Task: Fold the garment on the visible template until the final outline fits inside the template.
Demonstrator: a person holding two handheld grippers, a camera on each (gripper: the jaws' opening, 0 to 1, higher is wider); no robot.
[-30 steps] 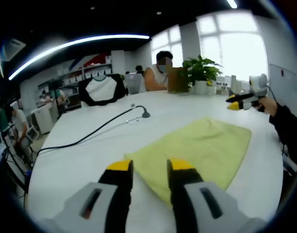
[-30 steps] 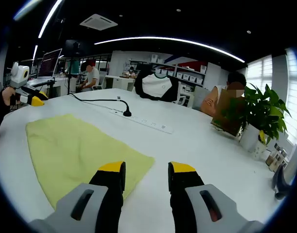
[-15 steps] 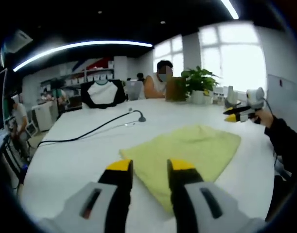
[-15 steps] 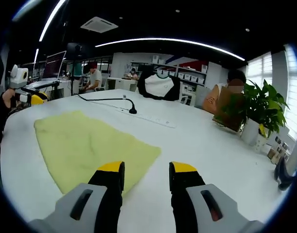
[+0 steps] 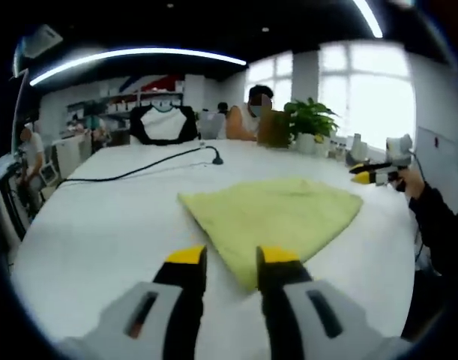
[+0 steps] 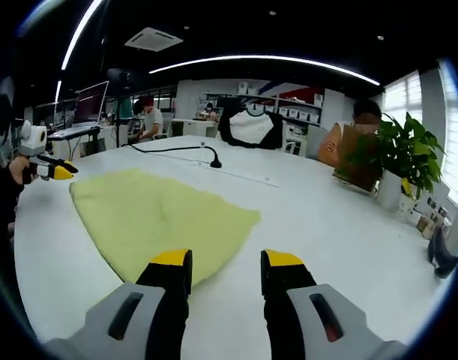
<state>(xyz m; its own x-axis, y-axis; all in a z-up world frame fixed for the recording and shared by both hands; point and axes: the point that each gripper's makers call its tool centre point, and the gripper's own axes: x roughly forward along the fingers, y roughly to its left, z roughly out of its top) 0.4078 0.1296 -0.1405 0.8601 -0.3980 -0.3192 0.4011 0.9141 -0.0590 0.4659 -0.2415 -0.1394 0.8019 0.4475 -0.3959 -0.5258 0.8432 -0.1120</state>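
Looking down at the white table (image 5: 94,225), we see the yellow cloth (image 5: 277,214) lying flat at twelve o'clock from our left gripper (image 5: 232,259) and ten o'clock from our right gripper (image 6: 227,262), both with jaws apart, holding nothing.

The near corner of the cloth (image 5: 277,214) is covered by the left gripper (image 5: 232,256) at 6 o'clock. No template outline can be made out on the table (image 6: 341,225). Shelf contents at 12 o'clock are too small to identify.
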